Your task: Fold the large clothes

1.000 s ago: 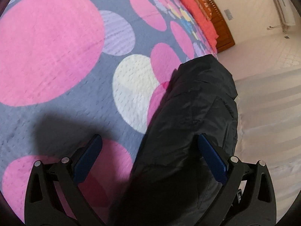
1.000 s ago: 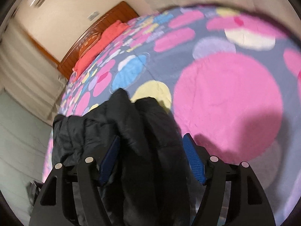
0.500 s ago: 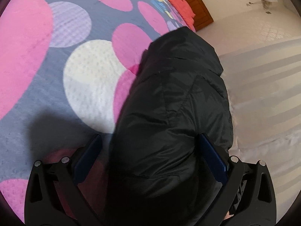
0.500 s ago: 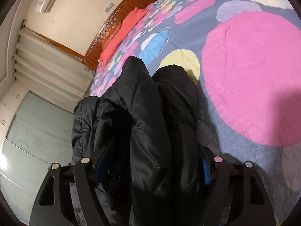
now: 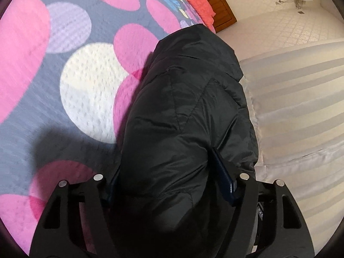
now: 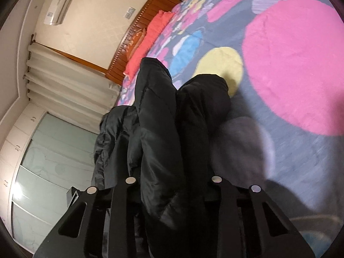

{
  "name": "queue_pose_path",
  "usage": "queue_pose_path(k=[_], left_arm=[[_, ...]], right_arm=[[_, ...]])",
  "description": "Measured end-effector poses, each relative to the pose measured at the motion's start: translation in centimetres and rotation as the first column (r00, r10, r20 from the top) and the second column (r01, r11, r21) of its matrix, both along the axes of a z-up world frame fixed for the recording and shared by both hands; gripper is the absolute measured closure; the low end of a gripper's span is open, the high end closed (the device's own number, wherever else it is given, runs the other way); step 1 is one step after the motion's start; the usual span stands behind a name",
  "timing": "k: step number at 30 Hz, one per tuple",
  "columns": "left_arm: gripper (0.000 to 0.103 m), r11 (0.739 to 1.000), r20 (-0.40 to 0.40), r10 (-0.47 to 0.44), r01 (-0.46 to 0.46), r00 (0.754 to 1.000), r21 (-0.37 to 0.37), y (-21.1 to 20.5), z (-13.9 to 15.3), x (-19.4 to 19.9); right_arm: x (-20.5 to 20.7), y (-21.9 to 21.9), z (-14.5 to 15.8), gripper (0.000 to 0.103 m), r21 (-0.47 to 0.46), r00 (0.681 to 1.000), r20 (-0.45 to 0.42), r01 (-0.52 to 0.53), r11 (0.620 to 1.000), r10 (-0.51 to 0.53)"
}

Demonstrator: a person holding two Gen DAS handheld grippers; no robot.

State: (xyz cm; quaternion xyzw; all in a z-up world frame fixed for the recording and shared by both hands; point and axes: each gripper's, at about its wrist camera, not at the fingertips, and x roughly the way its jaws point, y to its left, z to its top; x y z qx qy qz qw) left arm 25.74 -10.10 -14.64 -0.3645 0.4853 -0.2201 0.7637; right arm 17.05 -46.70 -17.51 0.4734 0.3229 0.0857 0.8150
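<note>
A bed is covered by a grey quilted bedspread (image 5: 32,129) printed with large pink, white, lilac, blue and yellow circles. At its far end lies a coral-red pillow (image 6: 148,43), set against a carved brown wooden headboard (image 6: 137,28). Pale cream pleated curtains (image 5: 301,99) hang beside the bed. A white wall-mounted air conditioner (image 6: 61,2) sits high on the cream wall, with a small white wall plate (image 6: 129,13) near the headboard. A white wardrobe with frosted pale-green doors (image 6: 49,161) stands next to the curtains.
</note>
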Motion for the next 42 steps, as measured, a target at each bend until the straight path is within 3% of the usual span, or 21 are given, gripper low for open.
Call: queue_pose_path(k=[10,18,25,34,42], left_arm=[[0.033,0.994,0.064,0.061,-0.066,0.996,0.083,6.1,3.7,0.5],[0.033,0.986,0.065,0.131,-0.137,0.989,0.096,11.5,4.5,3.1],[0.033,0.984,0.061,0.145,-0.151,0.987,0.093,13.7,3.2,6.5],[0.029,0.982,0.044,0.142,-0.146,0.989,0.117,15.0,1.2,7.9],[0.02,0.991,0.055,0.11,-0.114,0.992,0.067,16.4,1.4,6.7]], right_arm=[[4.8,6.6,1.4,0.073,0.052,0.994,0.047,-0.098,0.994,0.096],[10.5,11.6,2.2,0.073,0.069,0.984,0.06,-0.171,0.983,0.167],[14.2,13.0,2.0,0.073,0.072,0.982,0.051,-0.184,0.98,0.181],[14.6,12.5,-0.5,0.073,0.06,0.986,-0.016,-0.165,0.984,0.167],[13.5,12.1,0.8,0.054,-0.004,0.986,-0.043,-0.159,0.987,0.159]])
